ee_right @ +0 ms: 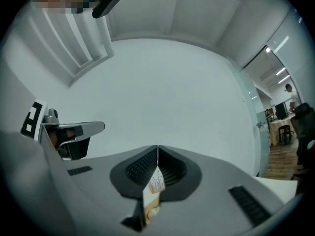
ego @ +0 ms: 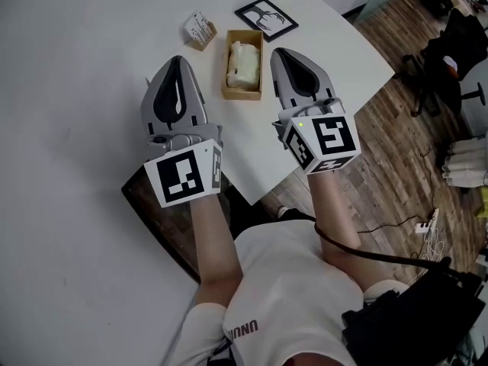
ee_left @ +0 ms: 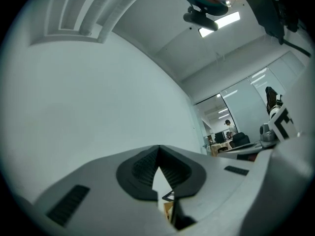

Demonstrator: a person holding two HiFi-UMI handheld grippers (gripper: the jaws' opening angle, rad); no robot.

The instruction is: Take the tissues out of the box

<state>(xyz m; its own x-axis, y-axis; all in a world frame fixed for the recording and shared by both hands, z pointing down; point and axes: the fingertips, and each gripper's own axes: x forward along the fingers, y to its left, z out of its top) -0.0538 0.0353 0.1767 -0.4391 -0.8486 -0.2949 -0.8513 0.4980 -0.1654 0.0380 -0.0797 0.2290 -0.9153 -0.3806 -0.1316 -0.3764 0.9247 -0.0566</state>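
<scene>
One white counter (ego: 91,75) with a curved edge is seen, carrying everything else. Two grippers are held over it. The left gripper (ego: 178,61) is seen over the counter's near edge, and the right gripper (ego: 280,52) is held closer to the counter's right edge. The jaws of each are clenched, with the tips brought together, and nothing is gripped by either. Only a narrow slit is left behind the tips, through which the things on the counter are glimpsed.

One open tan box (ego: 241,94) is set inward from the near edge. In the head view it is seen between the tips of the two grippers, nearer the right one. Whether it is touched cannot be told.

One black-framed picture (ego: 266,15) is laid beyond the box, toward the far right edge. One pale bundle of tissues (ego: 244,61) is seen lying inside the box. One small printed pack (ego: 200,30) is placed just beside the box's far left corner.
</scene>
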